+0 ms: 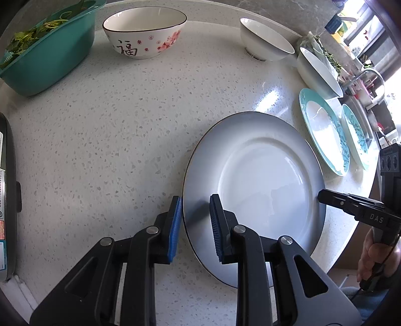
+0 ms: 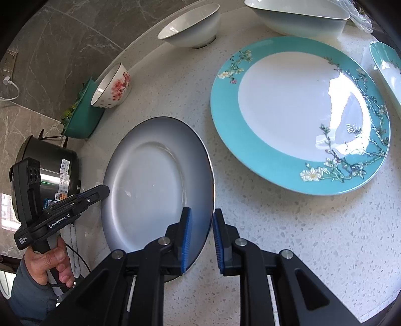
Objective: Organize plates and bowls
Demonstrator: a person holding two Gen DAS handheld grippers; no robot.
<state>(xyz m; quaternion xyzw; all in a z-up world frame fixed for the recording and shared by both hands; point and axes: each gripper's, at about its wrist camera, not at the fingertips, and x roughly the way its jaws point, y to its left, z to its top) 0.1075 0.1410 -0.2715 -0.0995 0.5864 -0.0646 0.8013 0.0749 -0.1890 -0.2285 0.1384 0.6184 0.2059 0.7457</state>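
A grey-rimmed white plate (image 1: pixel 255 190) (image 2: pixel 155 180) lies flat on the speckled counter. My left gripper (image 1: pixel 194 220) is open and straddles the plate's left rim, one pad on each side. My right gripper (image 2: pixel 201 233) is open and straddles its right rim. A large teal floral plate (image 2: pixel 298 112) (image 1: pixel 323 130) lies to the right, with a second teal plate (image 2: pixel 387 67) (image 1: pixel 356 135) beyond it. A floral bowl (image 1: pixel 145 35) (image 2: pixel 111 87), a plain white bowl (image 1: pixel 265 40) (image 2: pixel 193 25) and a white dish (image 1: pixel 318 72) (image 2: pixel 298 18) stand at the back.
A teal basin of greens (image 1: pixel 47 47) (image 2: pixel 82 117) sits at the back left. A dark rice cooker (image 2: pixel 50 165) (image 1: pixel 6 198) stands at the left. The counter edge (image 1: pixel 356 235) runs along the right, with a sink tap (image 1: pixel 373 75) beyond.
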